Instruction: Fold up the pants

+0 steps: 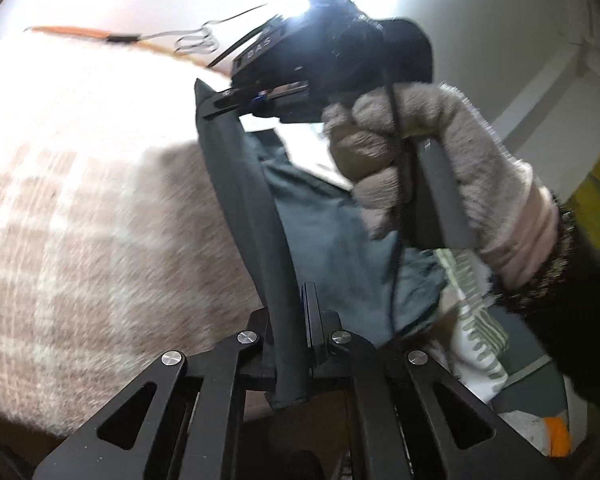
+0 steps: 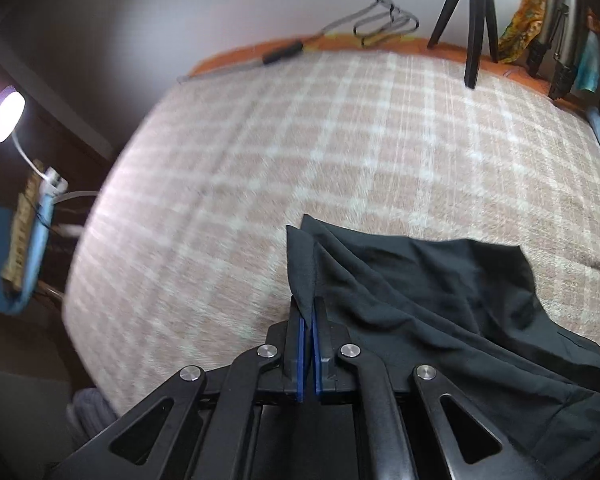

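Both claws pinch dark pants over a plaid bed.

Right claw (image 2: 308, 320) is clamped on a corner of the pants (image 2: 440, 300), which trail away to its right across the plaid blanket (image 2: 300, 140). Left claw (image 1: 295, 300) is closed on a dark band of the same cloth rising straight ahead, toward the gloved right hand (image 1: 420, 160). The stretch between the claws looks like the fold's long axis.

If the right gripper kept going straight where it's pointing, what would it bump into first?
Probably the checked blanket on the bed. The right gripper is shut on a corner of the black pants and tilts downward; beyond that fabric only blanket shows ahead, though depth is hard to judge.
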Demonstrator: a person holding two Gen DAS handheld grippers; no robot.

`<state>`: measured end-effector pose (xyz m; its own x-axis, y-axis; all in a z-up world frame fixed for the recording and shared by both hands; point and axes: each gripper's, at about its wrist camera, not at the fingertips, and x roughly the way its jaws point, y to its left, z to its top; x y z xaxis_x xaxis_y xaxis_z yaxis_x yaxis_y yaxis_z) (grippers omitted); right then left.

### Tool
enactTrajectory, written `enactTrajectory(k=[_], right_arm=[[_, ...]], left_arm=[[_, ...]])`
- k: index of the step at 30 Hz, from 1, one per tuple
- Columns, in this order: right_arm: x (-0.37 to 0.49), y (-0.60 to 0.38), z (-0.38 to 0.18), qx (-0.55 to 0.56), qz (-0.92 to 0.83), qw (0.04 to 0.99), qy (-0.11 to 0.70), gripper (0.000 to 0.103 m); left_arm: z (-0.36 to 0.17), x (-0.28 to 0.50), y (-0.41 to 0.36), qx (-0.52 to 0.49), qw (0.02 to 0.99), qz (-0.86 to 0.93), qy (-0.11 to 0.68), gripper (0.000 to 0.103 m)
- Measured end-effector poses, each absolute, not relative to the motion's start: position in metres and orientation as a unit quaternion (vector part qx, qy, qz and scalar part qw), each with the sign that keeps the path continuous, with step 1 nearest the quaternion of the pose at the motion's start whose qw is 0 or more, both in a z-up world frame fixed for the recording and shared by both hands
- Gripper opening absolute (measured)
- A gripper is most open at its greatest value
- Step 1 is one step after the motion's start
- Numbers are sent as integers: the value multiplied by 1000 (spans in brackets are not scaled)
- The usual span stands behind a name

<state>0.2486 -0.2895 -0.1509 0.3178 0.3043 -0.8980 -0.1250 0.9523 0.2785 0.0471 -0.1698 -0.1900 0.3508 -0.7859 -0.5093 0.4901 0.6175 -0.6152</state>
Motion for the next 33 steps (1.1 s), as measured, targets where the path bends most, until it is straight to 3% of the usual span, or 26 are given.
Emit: enactTrajectory(k=[10,20,26,33], right_arm=[[223,-347,-73,153,159,844,489,0],[181,-450,-34,208,118,872,426,0],[146,-539,-37,233,60,878,414,0],[116,-630,-79,267,-4,862,431,0]], left_arm=[[-118,46,-216,-154,785,-491,345,5],[-97,41,-299,-91,741,-574,335,5],[-109,33,-365,-56,703,-615,354,5],[-129,21,-425,-22,667,-640,380,5]])
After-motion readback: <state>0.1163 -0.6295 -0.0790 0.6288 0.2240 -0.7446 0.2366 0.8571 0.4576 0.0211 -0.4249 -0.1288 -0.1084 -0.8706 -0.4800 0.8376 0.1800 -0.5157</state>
